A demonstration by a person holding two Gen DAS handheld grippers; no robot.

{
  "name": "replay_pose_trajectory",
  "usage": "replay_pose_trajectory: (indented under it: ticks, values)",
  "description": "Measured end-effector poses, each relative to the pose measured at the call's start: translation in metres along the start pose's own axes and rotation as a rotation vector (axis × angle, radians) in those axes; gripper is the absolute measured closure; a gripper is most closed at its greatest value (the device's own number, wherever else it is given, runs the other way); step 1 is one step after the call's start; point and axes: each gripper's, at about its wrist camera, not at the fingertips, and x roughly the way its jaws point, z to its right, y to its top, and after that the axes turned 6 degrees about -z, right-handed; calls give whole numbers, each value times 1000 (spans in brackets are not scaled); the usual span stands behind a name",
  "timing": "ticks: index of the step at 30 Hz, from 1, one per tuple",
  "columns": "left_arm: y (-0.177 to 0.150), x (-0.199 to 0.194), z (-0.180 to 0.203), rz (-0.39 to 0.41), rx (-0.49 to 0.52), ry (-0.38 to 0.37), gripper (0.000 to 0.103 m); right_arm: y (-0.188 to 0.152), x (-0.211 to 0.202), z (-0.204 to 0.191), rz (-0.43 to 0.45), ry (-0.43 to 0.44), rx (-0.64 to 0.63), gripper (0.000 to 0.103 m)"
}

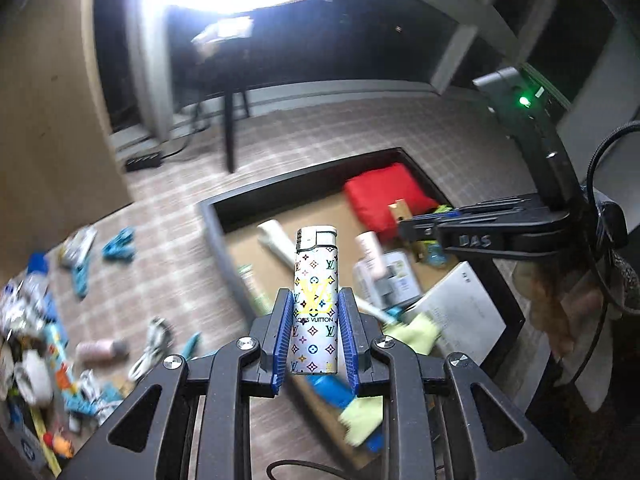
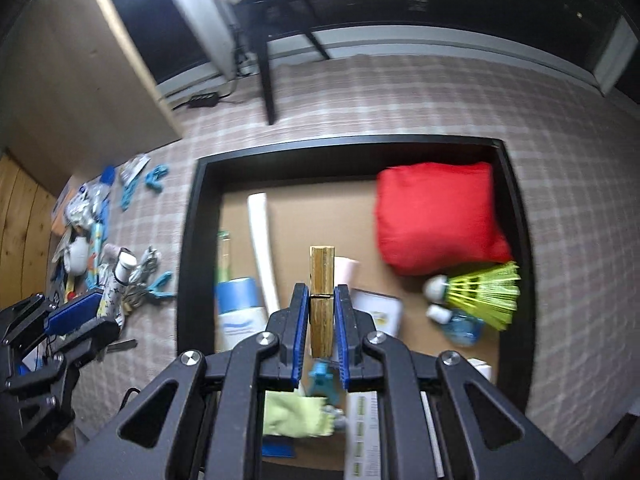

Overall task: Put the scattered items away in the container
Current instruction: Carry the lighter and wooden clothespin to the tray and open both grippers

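Observation:
My left gripper [image 1: 315,300] is shut on a white lighter [image 1: 315,300] with a coloured monogram print, held upright above the near-left edge of the black-walled container [image 1: 224,240]. My right gripper [image 2: 322,296] is shut on a wooden clothespin [image 2: 321,280], held upright over the container [image 2: 192,240]. The right gripper also shows at the right of the left wrist view [image 1: 404,222], and the left gripper at the lower left of the right wrist view [image 2: 80,308]. Scattered items [image 2: 92,240] lie on the checked carpet left of the container.
Inside the container lie a red pouch [image 2: 436,216], a yellow-green shuttlecock [image 2: 480,292], a white tube [image 2: 262,240], a blue-and-white bottle [image 2: 238,312], booklets and a yellow cloth [image 2: 296,416]. A dark chair leg [image 2: 266,84] and a power strip [image 2: 204,100] stand behind.

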Motion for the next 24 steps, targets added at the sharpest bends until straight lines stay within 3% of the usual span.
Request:
replay_pose_trajectory:
  ticks: [2,5,9,15,24]
  values:
    - [7,9,16,-12,26,16,80,0,-1,10,4,-8,15,90]
    - [14,18,31,-30,38,30,54,0,-2,21,12,-26,33,86]
    - [13,23,40,-28,59,58,55,-4,-5,30,30,-29,49,73]
    - [7,18,29,-29,38,80,55,-9,-7,23,42,-35,23,72]
    - [-37,-14,-43,-24,-99,169,55,-12,-2,-12,54,54,-50,71]
